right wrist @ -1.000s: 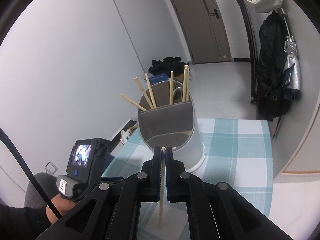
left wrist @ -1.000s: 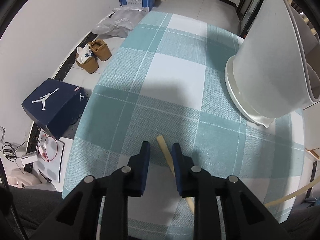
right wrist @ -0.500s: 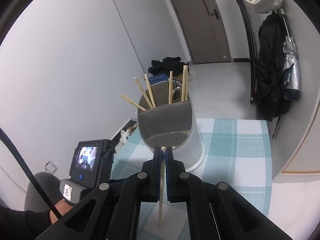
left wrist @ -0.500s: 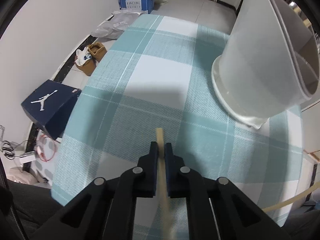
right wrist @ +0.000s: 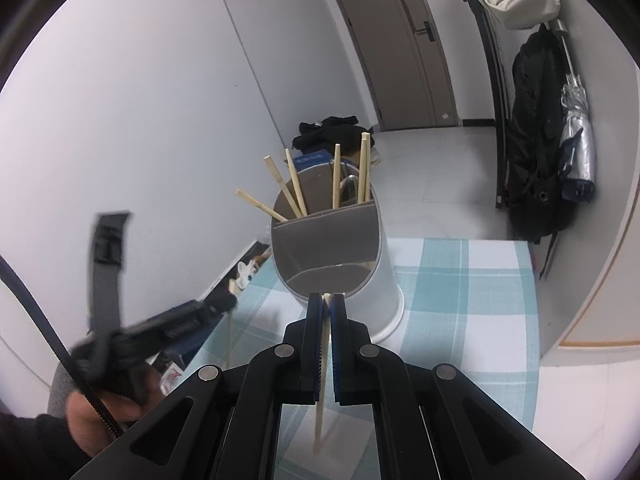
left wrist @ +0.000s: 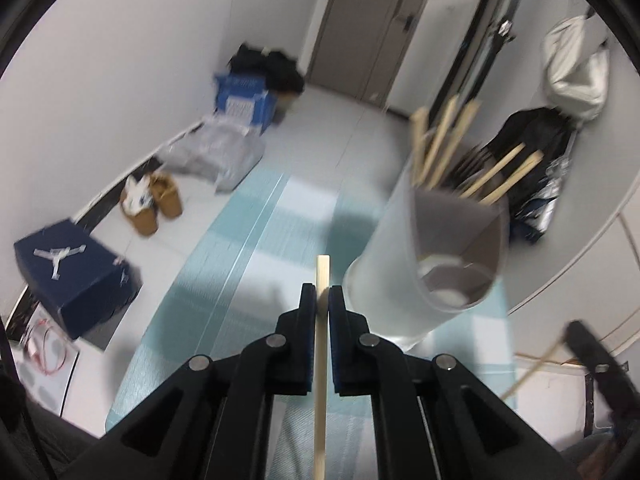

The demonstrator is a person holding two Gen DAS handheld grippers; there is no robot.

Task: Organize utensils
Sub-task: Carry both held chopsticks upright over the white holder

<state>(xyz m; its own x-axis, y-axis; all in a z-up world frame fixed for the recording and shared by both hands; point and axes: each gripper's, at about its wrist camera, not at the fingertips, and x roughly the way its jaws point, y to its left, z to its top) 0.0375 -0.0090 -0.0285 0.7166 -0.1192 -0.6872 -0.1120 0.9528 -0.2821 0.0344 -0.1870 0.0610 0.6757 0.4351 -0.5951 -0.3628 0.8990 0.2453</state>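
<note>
My left gripper [left wrist: 321, 293] is shut on a wooden chopstick [left wrist: 321, 368] and holds it lifted, left of the white utensil holder [left wrist: 404, 264]. The holder is divided inside and has several chopsticks [left wrist: 444, 140] in its far compartment. My right gripper [right wrist: 327, 300] is shut on another chopstick [right wrist: 321, 392], just in front of the holder [right wrist: 332, 256]. The left gripper [right wrist: 224, 305] also shows blurred at the left of the right wrist view. The right gripper shows blurred at the lower right of the left wrist view.
The table has a teal and white checked cloth [right wrist: 472, 304]. On the floor to the left are a dark blue shoe box [left wrist: 72, 276], brown shoes [left wrist: 156, 204] and bags. A black jacket and an umbrella [right wrist: 576, 148] hang at the right wall.
My left gripper shut on the chopstick, lifted it off the cloth and tilted upward, so the holder's opening now shows. My right gripper has held still with its chopstick.
</note>
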